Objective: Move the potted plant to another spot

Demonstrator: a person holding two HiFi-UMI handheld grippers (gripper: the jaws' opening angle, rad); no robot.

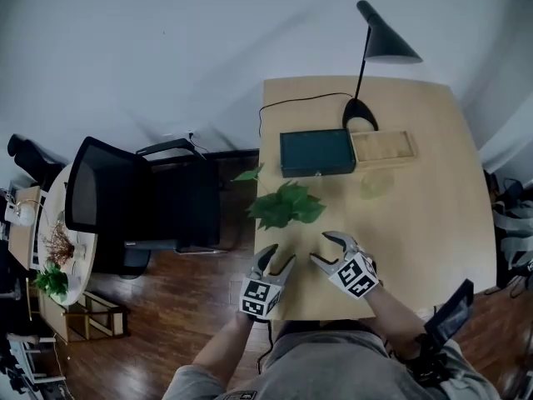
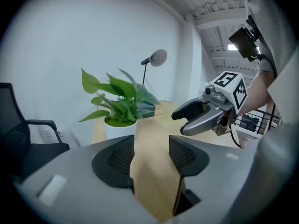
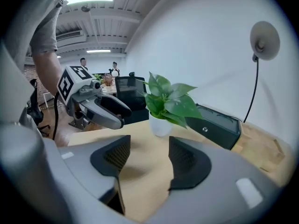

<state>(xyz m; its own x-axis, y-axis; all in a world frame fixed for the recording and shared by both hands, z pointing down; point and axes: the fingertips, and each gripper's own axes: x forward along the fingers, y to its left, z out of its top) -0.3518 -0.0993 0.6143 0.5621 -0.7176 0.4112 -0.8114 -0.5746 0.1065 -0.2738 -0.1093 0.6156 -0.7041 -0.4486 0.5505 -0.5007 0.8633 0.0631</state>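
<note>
So the wooden desk (image 1: pixel 416 198) has the potted plant (image 1: pixel 286 205) sitting near its left edge, just beside the dark green box (image 1: pixel 317 152), while the left gripper (image 1: pixel 280 255) and right gripper (image 1: pixel 321 247) hang near it, both spread open and empty.

The left gripper (image 1: pixel 281 254) and right gripper (image 1: pixel 320 247) had grey curved jaws, black ribbed pads (image 2: pixel 120 157) and a white cube (image 1: pixel 260 297) with black square markers. The shirt (image 1: pixel 350 363) was grey and short-sleeved.
</note>
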